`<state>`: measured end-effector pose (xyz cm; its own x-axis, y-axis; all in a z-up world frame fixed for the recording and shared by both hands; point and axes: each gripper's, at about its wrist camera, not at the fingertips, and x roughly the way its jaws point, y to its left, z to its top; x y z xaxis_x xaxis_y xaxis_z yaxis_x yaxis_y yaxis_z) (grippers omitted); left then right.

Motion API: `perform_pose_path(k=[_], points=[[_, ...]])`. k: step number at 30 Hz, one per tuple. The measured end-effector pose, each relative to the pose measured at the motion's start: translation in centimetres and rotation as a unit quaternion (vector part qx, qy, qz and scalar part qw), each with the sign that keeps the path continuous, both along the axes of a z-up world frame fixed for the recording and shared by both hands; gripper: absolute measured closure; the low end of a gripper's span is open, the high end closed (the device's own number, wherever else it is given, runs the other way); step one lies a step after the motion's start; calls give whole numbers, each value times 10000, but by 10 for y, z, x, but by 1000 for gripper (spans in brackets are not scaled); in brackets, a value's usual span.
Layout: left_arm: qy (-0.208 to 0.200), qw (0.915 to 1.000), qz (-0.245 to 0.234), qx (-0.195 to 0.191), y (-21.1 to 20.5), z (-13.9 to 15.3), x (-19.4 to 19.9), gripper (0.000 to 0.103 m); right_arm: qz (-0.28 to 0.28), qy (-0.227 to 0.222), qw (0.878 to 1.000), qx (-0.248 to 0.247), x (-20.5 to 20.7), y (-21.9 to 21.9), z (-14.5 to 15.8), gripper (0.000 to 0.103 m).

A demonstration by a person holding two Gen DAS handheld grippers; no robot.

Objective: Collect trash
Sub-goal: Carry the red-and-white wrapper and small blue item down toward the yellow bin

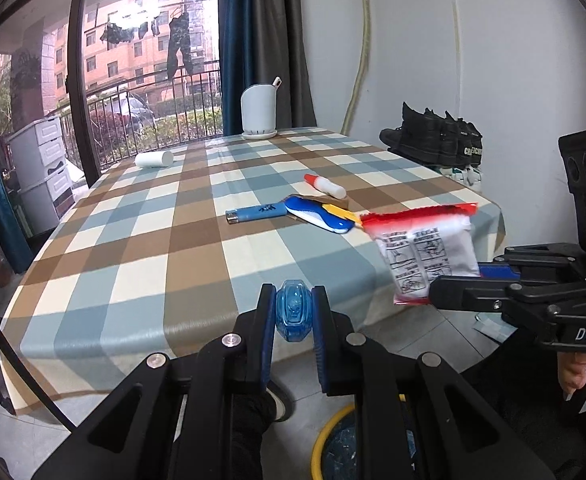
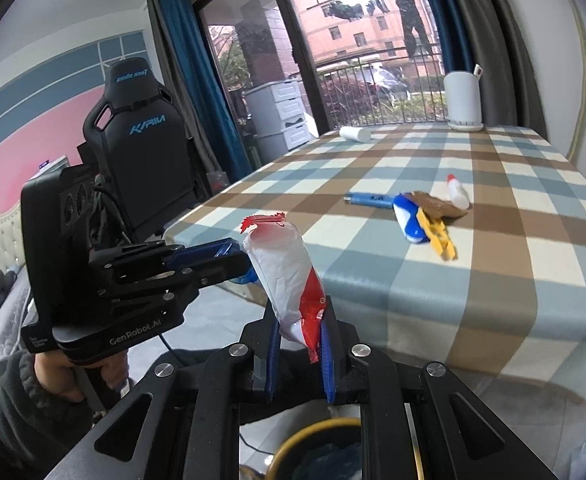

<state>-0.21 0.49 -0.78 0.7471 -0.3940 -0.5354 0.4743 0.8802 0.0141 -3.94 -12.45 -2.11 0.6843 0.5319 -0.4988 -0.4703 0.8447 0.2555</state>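
Trash is already being carried off the table (image 1: 141, 240): a red-and-white wrapper (image 2: 289, 276) is pinched by its lower corner in the right gripper (image 2: 299, 344), and a small blue plastic piece (image 1: 293, 312) is clamped in the left gripper (image 1: 293, 312). Both are held past the table edge, above a yellow-rimmed bin (image 1: 325, 436). Risk-wise, the wrapper could be dropped on the floor since only a thin corner is gripped, and the smooth blue piece could be squirted out.
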Motion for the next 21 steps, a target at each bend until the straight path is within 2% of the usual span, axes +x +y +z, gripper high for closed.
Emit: perform_pose_path(k=[7, 13, 21], points=[[110, 9999, -36, 65, -6, -24, -20, 91, -117, 318, 9994, -105, -7, 4, -29, 87], [445, 9990, -68, 8, -6, -53, -26, 91, -238, 654, 9973, -218, -10, 2, -60, 87], [924, 9956, -122, 82, -13, -93, -30, 91, -488, 1328, 9892, -378, -13, -1, -114, 87]])
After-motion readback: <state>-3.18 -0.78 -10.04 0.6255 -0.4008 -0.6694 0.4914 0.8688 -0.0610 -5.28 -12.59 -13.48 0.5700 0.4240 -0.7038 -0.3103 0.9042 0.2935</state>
